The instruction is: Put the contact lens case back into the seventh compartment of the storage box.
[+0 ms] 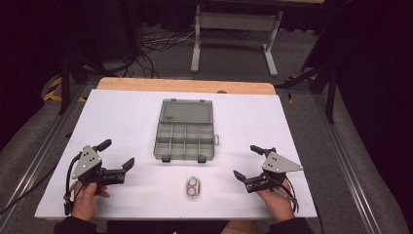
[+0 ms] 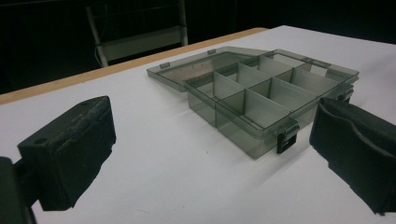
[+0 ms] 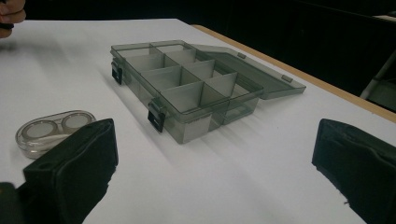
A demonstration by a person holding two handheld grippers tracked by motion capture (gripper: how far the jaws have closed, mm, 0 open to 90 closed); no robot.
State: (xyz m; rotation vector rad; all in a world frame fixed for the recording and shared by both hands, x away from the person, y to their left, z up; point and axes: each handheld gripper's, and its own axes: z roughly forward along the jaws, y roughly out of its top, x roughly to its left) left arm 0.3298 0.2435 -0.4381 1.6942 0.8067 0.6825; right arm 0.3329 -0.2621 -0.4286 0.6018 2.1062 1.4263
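While both grippers — left gripper (image 1: pixel 118 166), right gripper (image 1: pixel 249 165) — are hovering spread and empty, nothing is being grasped; next, I judge, is reaching the lens case (image 1: pixel 194 187) at lower centre, below the open organiser box (image 1: pixel 185 139).

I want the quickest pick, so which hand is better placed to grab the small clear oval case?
Right, narrowly. The right claw looks slightly nearer the small clear oval plastic case than the left claw, and both stand open and empty.
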